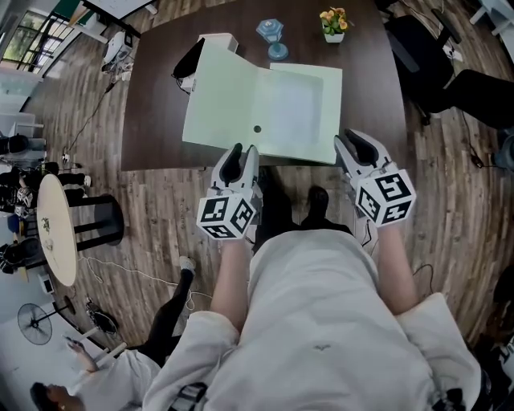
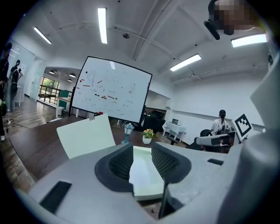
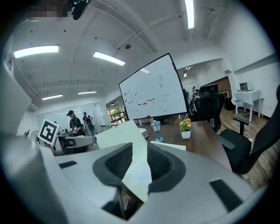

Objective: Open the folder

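A pale green folder [image 1: 265,104] lies open on the dark table [image 1: 157,96]. Its cover [image 1: 221,96] is swung out to the left and tilted up, and the shallow tray half [image 1: 301,112] lies flat on the right. My left gripper [image 1: 241,152] hovers at the folder's front edge, near the fold. Its jaws stand apart; in the left gripper view the folder [image 2: 142,168] shows through the gap of the left gripper [image 2: 141,153], with nothing pressed. My right gripper [image 1: 353,146] sits off the front right corner, also open [image 3: 139,153]. The raised cover [image 3: 127,133] shows beyond it.
At the table's far edge stand a blue lantern ornament [image 1: 273,36] and a small flower pot [image 1: 333,24]. A white box [image 1: 218,40] and a black object [image 1: 189,60] lie behind the cover. A black chair [image 1: 426,56] stands right, a round white table [image 1: 56,229] left.
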{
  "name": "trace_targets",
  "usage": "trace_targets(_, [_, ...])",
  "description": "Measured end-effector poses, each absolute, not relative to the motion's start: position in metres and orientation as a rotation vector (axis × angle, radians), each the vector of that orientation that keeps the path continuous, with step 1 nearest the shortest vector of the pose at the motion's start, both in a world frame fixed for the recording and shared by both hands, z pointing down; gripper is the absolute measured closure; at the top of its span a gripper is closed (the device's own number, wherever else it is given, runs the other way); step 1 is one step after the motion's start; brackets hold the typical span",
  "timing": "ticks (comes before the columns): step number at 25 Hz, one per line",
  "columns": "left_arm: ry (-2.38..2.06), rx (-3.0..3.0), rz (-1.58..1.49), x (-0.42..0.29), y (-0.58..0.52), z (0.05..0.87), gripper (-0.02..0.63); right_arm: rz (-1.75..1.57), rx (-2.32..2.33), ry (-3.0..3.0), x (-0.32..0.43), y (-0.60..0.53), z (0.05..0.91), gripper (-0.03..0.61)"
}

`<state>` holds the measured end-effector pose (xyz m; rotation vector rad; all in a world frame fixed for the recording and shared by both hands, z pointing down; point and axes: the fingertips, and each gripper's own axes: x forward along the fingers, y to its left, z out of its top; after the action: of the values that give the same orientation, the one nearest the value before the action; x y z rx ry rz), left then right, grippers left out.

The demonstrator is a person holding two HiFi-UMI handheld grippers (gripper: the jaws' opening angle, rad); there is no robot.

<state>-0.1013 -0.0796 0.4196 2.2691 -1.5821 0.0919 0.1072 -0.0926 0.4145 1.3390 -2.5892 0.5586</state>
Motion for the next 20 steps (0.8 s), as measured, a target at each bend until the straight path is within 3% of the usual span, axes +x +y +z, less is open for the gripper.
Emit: trace_targets(20, [-1.478, 2.424, 0.159, -0.055, -0.080, 0.396, 0.588, 0.465, 1.407, -2.567, 0.123, -0.083, 0.399, 0.558])
